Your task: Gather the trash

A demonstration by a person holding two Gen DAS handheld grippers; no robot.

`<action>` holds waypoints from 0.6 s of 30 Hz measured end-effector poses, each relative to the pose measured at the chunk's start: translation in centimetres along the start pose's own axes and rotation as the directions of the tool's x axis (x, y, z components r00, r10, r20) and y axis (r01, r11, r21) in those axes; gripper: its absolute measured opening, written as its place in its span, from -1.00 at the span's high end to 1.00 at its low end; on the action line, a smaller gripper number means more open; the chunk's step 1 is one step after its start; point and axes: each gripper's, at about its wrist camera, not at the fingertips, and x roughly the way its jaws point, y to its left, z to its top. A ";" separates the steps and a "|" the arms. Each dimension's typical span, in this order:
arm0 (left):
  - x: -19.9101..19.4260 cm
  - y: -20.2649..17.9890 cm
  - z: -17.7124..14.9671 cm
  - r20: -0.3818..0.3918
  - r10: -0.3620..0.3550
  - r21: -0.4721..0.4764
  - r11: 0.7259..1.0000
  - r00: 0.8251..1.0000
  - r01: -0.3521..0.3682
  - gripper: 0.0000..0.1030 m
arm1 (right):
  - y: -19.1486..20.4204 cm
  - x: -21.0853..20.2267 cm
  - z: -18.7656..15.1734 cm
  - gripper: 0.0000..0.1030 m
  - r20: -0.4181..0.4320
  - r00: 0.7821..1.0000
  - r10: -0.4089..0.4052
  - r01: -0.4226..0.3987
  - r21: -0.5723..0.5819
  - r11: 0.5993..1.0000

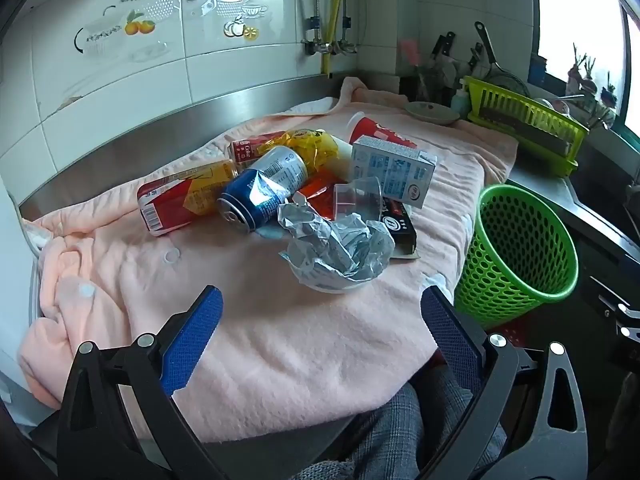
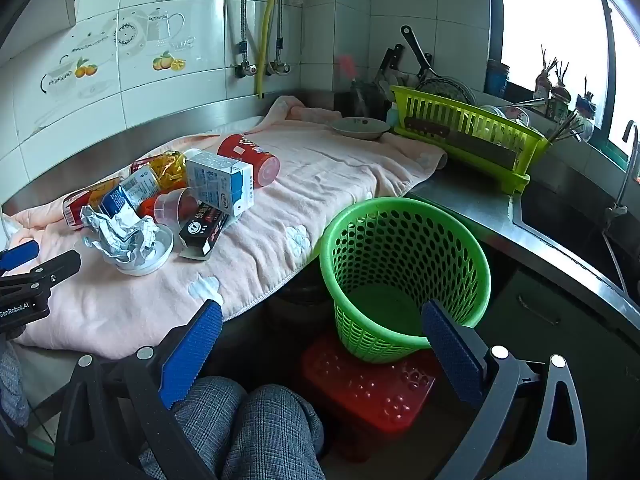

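we see a heap of trash on a pink towel spread over the steel counter: a blue can lying on its side, a red and yellow can just beside it, a white carton, a red cup on its side, a clear plastic cup, a black box and yellow wrapping. nearest us in the heap, crumpled foil sits in a white lid. our left gripper hangs above the towel's near part with its jaws spread wide and nothing in them. our right gripper is likewise wide apart and bare, above the green basket, which stands on a red stool just off the counter's edge. farther back sit a dish rack and a shallow bowl.
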 end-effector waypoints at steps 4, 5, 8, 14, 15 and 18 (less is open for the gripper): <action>0.0 0.0 0.0 -0.004 0.003 0.002 1.000 1.000 -0.003 -0.90 | 0.0 0.1 0.0 -0.88 -0.002 1.000 0.000 0.000 0.002 1.000; 0.1 0.0 0.0 -0.005 0.002 0.001 1.000 1.000 -0.002 -0.90 | 0.0 0.1 0.0 -0.88 -0.003 1.000 0.000 0.000 0.002 1.000; 0.1 0.0 0.0 -0.007 0.002 0.001 1.000 1.000 -0.002 -0.90 | 0.0 0.1 -0.1 -0.88 -0.005 1.000 0.000 0.000 0.001 1.000; 0.3 -0.3 -0.5 -0.007 0.002 0.003 1.000 1.000 -0.002 -0.90 | -0.1 0.3 0.0 -0.88 -0.004 1.000 0.004 -0.004 0.001 1.000; 0.3 -0.4 -0.5 -0.008 0.002 0.002 1.000 1.000 -0.002 -0.90 | -0.1 0.3 0.0 -0.88 -0.005 1.000 0.004 -0.004 -0.001 1.000; 0.4 -0.6 -0.7 -0.007 0.002 0.001 1.000 1.000 -0.002 -0.90 | 0.0 0.3 -0.2 -0.88 -0.006 1.000 0.005 -0.005 -0.002 1.000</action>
